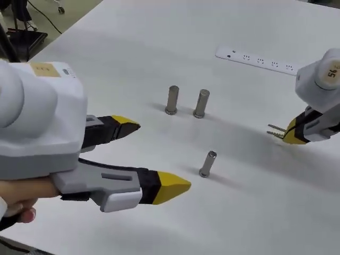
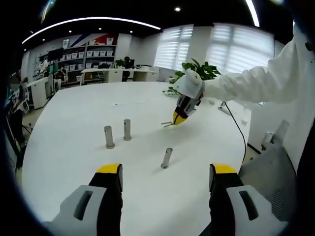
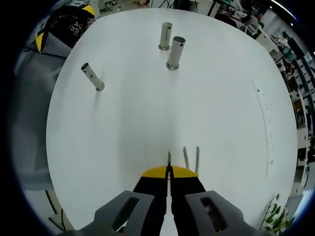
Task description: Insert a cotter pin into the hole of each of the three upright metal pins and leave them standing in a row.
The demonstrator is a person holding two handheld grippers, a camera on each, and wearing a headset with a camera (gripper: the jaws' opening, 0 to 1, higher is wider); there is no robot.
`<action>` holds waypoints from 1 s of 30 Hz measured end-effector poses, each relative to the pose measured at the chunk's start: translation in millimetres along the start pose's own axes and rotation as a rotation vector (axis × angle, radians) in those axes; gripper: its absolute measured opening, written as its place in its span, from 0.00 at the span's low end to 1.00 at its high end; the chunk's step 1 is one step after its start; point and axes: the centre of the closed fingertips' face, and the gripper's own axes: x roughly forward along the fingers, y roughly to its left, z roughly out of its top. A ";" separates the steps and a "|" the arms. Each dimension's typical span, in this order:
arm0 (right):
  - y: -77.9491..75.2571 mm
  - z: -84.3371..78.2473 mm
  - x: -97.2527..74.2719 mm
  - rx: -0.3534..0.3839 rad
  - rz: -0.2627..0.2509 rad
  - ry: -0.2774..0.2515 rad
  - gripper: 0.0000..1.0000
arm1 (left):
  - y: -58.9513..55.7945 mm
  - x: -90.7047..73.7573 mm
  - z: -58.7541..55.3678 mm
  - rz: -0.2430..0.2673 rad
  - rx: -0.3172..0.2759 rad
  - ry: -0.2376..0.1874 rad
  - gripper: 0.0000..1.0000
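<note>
Three short metal pins stand on the white table. Two of them (image 1: pixel 172 100) (image 1: pixel 201 103) stand side by side, and the third (image 1: pixel 207 163) stands alone, nearer to me. My left gripper (image 1: pixel 154 156) is open and holds nothing, at the lower left, short of the lone pin (image 2: pixel 167 158). Over the table at the right, my right gripper (image 1: pixel 292 133) is shut on thin cotter pins (image 1: pixel 276 130), whose prongs (image 3: pixel 186 157) stick out past its yellow tips. In the right gripper view the pair of pins (image 3: pixel 175 52) lies far ahead.
A white power strip (image 1: pixel 255 59) lies at the table's far right. A chair base and cables (image 1: pixel 26 32) stand on the floor beyond the table's left edge. The left gripper view shows a person's white sleeve (image 2: pixel 256 83) and office desks behind.
</note>
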 end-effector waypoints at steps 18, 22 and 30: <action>41.4 22.1 -35.3 -0.088 -0.184 -0.173 0.00 | -30.7 37.3 29.0 -0.141 -0.020 -0.005 0.48; 58.5 36.7 -46.2 -0.116 -0.199 -0.227 0.00 | -38.7 46.4 33.0 -0.179 -0.024 -0.001 0.43; 79.3 64.8 -67.2 -0.169 -0.284 -0.322 0.00 | -53.9 64.6 37.5 -0.224 -0.101 0.013 0.29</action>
